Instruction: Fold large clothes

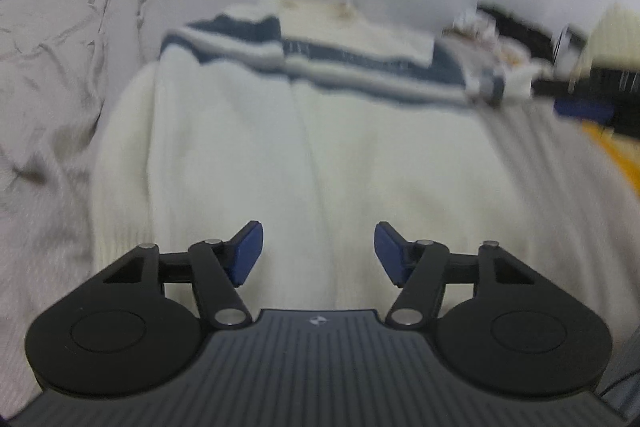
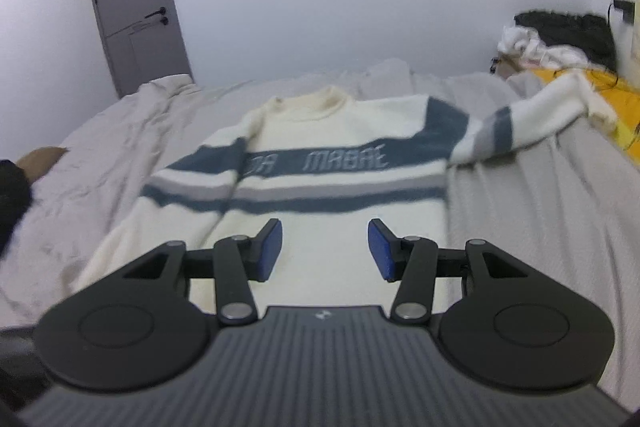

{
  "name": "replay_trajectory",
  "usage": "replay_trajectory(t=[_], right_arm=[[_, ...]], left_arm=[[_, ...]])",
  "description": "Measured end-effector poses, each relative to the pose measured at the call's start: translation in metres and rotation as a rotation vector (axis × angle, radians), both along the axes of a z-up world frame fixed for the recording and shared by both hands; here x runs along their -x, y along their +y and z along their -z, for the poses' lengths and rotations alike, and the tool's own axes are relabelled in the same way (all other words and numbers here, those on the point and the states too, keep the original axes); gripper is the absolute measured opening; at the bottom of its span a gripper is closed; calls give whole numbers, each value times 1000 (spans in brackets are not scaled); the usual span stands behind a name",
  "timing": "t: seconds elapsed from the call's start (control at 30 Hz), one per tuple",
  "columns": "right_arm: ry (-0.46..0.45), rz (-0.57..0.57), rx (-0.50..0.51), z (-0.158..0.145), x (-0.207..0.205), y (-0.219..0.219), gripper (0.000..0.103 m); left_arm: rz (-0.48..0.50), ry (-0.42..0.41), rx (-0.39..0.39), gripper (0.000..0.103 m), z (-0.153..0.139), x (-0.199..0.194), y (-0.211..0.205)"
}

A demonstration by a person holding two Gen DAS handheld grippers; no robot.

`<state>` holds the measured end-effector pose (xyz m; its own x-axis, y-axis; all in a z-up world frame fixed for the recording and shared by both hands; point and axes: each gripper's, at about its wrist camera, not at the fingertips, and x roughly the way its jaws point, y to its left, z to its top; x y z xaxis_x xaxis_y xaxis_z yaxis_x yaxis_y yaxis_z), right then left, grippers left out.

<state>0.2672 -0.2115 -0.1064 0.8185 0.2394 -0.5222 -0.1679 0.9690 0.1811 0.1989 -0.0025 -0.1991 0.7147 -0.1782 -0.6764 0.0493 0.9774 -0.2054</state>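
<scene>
Spread flat on a wrinkled pale grey bedsheet (image 2: 520, 211), a cream knitted sweater with blue and grey chest stripes (image 2: 336, 187) lies face up, collar at the far end. Its left sleeve is folded across the body; its right sleeve stretches toward a yellow cloth (image 2: 624, 107) at the far right. Both black grippers with blue pads hover above the near hem, the left gripper (image 1: 319, 253) and the right gripper (image 2: 325, 250) each parted with nothing between their jaws. A grey door (image 2: 132, 7) stands far left.
</scene>
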Motion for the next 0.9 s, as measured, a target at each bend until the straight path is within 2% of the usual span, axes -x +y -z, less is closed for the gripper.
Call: replay_trajectory(t=[0.17, 0.2, 0.23, 0.27, 0.3, 0.33, 0.47, 0.6, 0.77, 0.9], right_arm=[[63, 37, -90, 16, 8, -5, 50], [76, 42, -93, 21, 11, -4, 50], [87, 43, -88, 26, 14, -4, 50], [97, 47, -77, 30, 13, -6, 50], [109, 55, -60, 36, 11, -7, 50], [122, 61, -49, 40, 11, -9, 50], [176, 98, -89, 54, 5, -21, 50], [198, 121, -137, 59, -5, -25, 50], [199, 120, -138, 64, -17, -21, 50], [209, 120, -108, 71, -31, -13, 50]], left_arm=[[-14, 92, -175, 67, 21, -1, -19], [-13, 102, -197, 62, 22, -1, -20], [-12, 105, -226, 49, 22, -1, -21], [-13, 107, -256, 42, 21, -2, -21], [-16, 111, -265, 23, 19, -1, -18], [-19, 118, -265, 16, 15, -1, -13], [-64, 75, -252, 14, -21, 0, 22], [-175, 20, -257, 13, -78, -13, 86], [-378, -62, -355, 13, -147, -70, 185], [-538, -127, -502, 13, -170, -134, 247]])
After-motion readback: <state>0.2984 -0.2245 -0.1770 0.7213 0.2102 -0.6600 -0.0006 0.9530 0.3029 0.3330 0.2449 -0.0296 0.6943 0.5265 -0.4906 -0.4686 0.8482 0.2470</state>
